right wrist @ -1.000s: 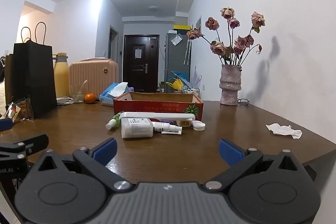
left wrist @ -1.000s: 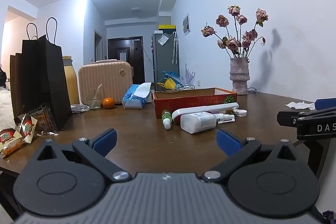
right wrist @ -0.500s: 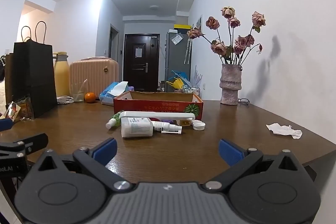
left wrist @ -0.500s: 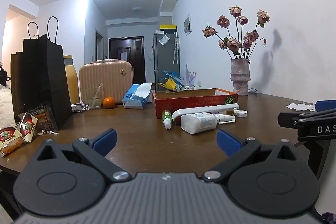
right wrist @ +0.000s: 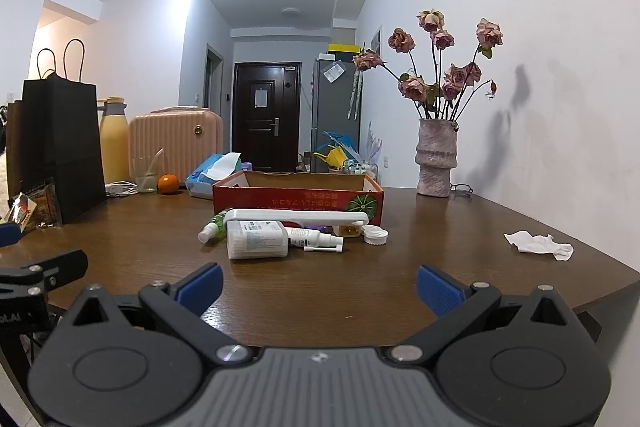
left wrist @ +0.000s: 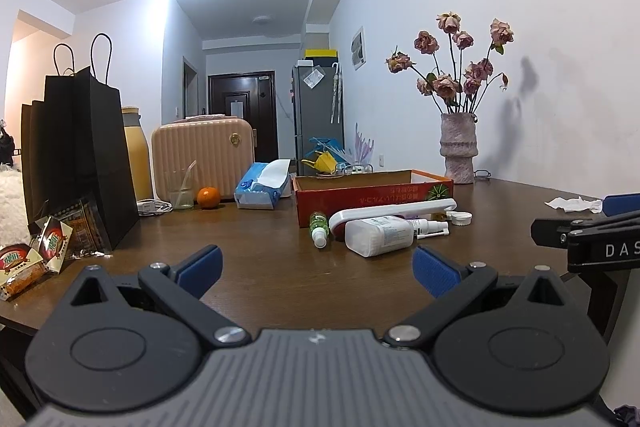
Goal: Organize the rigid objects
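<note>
A red cardboard box (left wrist: 372, 189) (right wrist: 298, 195) stands open on the brown table (left wrist: 260, 267). In front of it lie a white bottle on its side (left wrist: 378, 237) (right wrist: 256, 239), a small green bottle (left wrist: 319, 225) (right wrist: 212, 227), a long white handled tool (left wrist: 394, 209) (right wrist: 296, 215), a small spray bottle (left wrist: 430, 227) (right wrist: 316, 239) and a white cap (left wrist: 460, 217) (right wrist: 376, 235). My left gripper (left wrist: 318, 269) and right gripper (right wrist: 318, 285) hover open near the table's front edge, well short of the pile, with nothing between their fingers.
A black paper bag (left wrist: 80, 155) and snack packets (left wrist: 24, 259) sit at the left. Behind are a yellow flask (left wrist: 136, 155), pink case (left wrist: 202, 157), glass (left wrist: 181, 187), orange (left wrist: 208, 197) and tissue pack (left wrist: 262, 185). A vase of dried roses (right wrist: 436, 159) and crumpled tissue (right wrist: 538, 245) are right.
</note>
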Available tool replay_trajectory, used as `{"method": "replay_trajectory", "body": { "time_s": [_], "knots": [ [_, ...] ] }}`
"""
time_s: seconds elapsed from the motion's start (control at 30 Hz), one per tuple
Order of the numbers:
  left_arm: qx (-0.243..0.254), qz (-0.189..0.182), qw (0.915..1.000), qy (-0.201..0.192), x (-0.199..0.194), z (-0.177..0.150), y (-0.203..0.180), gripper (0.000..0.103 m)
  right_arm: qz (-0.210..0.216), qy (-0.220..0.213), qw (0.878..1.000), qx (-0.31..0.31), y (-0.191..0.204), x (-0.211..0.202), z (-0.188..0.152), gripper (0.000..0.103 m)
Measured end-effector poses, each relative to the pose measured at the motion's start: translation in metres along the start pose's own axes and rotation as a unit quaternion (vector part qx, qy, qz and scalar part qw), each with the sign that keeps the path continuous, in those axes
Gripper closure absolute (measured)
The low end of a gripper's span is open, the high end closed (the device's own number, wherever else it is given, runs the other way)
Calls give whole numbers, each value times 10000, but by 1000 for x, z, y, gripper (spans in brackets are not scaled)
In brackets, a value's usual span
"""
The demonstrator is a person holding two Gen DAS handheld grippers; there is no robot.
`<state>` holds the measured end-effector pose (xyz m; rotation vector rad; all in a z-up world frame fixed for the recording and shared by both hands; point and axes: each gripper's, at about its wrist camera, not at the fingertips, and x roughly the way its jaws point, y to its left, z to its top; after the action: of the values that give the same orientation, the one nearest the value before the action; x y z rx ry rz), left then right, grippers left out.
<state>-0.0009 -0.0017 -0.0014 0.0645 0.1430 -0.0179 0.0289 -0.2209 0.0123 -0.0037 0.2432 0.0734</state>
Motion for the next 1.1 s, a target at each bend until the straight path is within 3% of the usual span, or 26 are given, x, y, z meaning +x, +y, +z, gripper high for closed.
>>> {"method": "replay_trajectory", "body": {
  "time_s": [1.1],
  "knots": [
    [20,7,10000,-4,1,-1,-1,0,-20,52,10000,45,-3,2,-1,0]
  ]
}}
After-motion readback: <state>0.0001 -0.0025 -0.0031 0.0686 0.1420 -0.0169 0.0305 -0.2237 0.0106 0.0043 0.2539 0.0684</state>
